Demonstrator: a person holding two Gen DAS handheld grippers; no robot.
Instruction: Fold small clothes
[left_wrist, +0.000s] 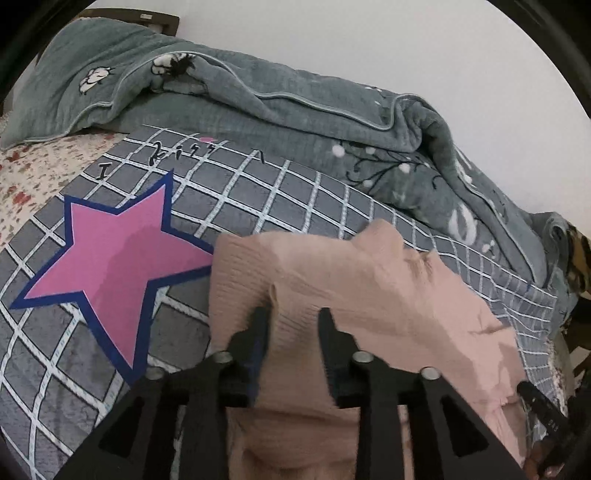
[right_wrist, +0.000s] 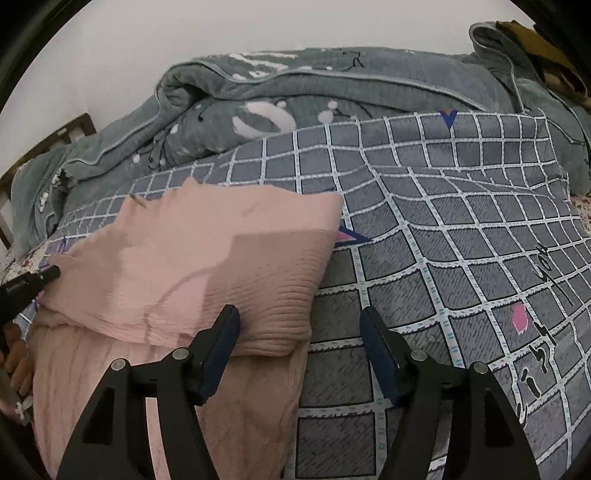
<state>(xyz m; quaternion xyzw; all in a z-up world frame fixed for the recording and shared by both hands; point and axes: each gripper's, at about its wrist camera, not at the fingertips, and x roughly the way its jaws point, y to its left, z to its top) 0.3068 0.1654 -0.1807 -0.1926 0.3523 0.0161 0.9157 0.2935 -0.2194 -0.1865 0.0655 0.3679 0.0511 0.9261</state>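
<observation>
On the bed, a grey checked cover (left_wrist: 258, 192) with a pink star (left_wrist: 122, 254) carries the pink knit garment (left_wrist: 369, 295), lying folded over itself. The left gripper (left_wrist: 293, 325) stands above it, fingers slightly parted, pinching nothing. The right gripper (right_wrist: 299, 325) hovers at the garment's right edge, fingers spread wide.

both grippers, left gripper (left_wrist: 293, 319) and right gripper (right_wrist: 299, 319), are matte black, with triangular cut-outs in their arms, round silver pivot pins, and dark blue pads (flat strips) lining the fingers.
</observation>
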